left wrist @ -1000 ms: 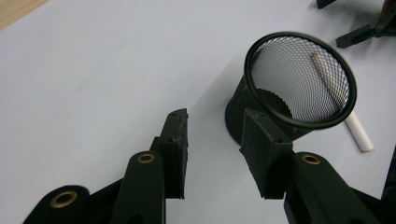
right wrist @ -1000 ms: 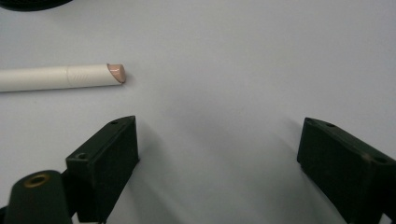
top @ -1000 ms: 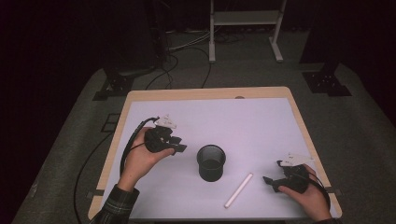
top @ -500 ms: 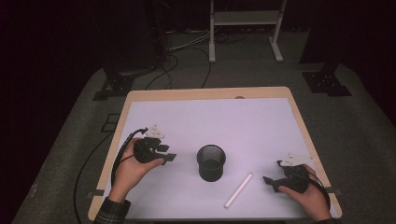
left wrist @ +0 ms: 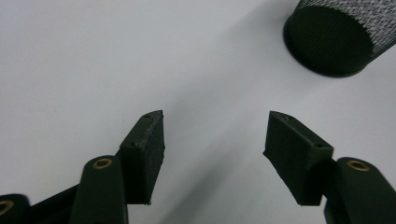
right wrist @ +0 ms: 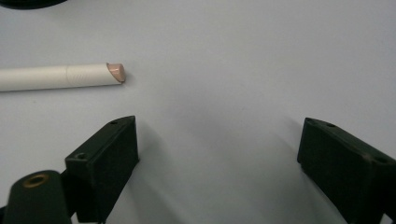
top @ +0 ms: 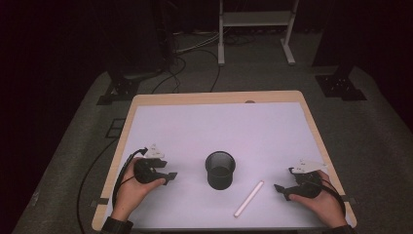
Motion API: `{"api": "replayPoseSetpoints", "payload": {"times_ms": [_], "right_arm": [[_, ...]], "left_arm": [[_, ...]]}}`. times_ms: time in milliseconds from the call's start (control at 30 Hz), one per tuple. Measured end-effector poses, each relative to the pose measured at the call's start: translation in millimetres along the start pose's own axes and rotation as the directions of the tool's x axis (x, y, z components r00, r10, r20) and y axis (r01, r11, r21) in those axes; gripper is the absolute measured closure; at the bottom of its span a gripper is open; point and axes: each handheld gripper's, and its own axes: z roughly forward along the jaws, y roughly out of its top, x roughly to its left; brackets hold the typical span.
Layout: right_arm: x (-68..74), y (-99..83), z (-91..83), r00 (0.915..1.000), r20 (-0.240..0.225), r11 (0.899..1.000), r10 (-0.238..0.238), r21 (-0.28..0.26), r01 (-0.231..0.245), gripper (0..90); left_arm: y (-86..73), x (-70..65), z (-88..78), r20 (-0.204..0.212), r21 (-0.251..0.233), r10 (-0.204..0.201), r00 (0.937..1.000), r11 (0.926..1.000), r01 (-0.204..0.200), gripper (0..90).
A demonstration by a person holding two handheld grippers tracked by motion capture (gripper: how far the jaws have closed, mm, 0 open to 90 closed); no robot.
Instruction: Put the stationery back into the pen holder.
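A black mesh cup stands between the left claw and right claw, both wide.

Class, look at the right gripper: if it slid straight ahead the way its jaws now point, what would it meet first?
Probably nothing at first: the right gripper is open over bare table. The white stick lies off to the left of its line in the right gripper view, so it would likely pass just beside its tip, though depth is hard to judge.
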Motion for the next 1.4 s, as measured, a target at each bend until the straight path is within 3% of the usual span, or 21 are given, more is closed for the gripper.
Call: {"api": "replayPoseSetpoints", "payload": {"times_ms": [200, 567, 667, 733, 833, 933, 967, 1100, 1200, 1400], "right_arm": [[0.0, -0.1, 0.1, 1.0000, 0.000, 1.000, 0.000, -0.001, 0.000, 11.0], [-0.7, -0.5, 0.2, 0.9999, -0.007, 1.000, 0.009, -0.004, -0.009, 11.2], [-0.8, -0.6, -0.3, 0.9999, -0.004, 1.000, 0.011, -0.006, -0.011, 12.3], [-1.1, -0.6, -0.7, 1.0000, -0.002, 1.000, 0.005, -0.008, -0.005, 13.5], [-1.0, -0.8, -1.8, 1.0000, 0.005, 1.000, 0.009, -0.012, -0.009, 16.6], [-0.5, -0.2, -4.1, 1.0000, -0.004, 1.000, 0.001, -0.016, -0.002, 27.7], [-0.4, 0.1, -4.6, 1.0000, -0.008, 1.000, -0.004, -0.018, 0.003, 30.1], [0.7, 1.3, -6.4, 0.9997, -0.018, 1.000, -0.017, -0.011, 0.016, 38.4], [3.7, 4.0, -9.2, 0.9991, -0.015, 0.999, -0.040, 0.014, 0.040, 41.2], [8.6, 11.8, -15.0, 0.9939, -0.061, 0.995, -0.092, 0.023, 0.094, 42.0]], "left_arm": [[-18.3, 2.9, 9.8, -0.013, 0.022, -0.011, 0.9999, 0.9997, 0.011, 31.9], [-42.3, 4.0, 11.5, -0.042, 0.000, -0.013, 0.9990, 0.9999, 0.013, 19.7], [-47.7, 5.3, 12.3, -0.085, 0.003, -0.015, 0.9963, 0.9999, 0.015, 16.4], [-50.0, 5.8, 12.6, -0.083, -0.005, -0.020, 0.9963, 0.9998, 0.020, 14.0], [-52.6, 6.0, 13.1, -0.089, -0.015, -0.022, 0.9958, 0.9997, 0.020, 10.8], [-55.9, 7.8, 15.5, -0.103, -0.038, -0.027, 0.9943, 0.9990, 0.024, 7.0], [-56.9, 9.3, 16.0, -0.096, -0.043, -0.036, 0.9947, 0.9986, 0.032, 1.9], [-58.1, 9.6, 16.3, -0.094, -0.053, -0.030, 0.9951, 0.9983, 0.025, 1.6], [-60.7, 10.9, 17.1, -0.087, -0.074, -0.026, 0.9958, 0.9971, 0.019, 0.3], [-61.6, 11.0, 17.3, -0.088, -0.082, -0.022, 0.9959, 0.9965, 0.015, 0.1]]}}
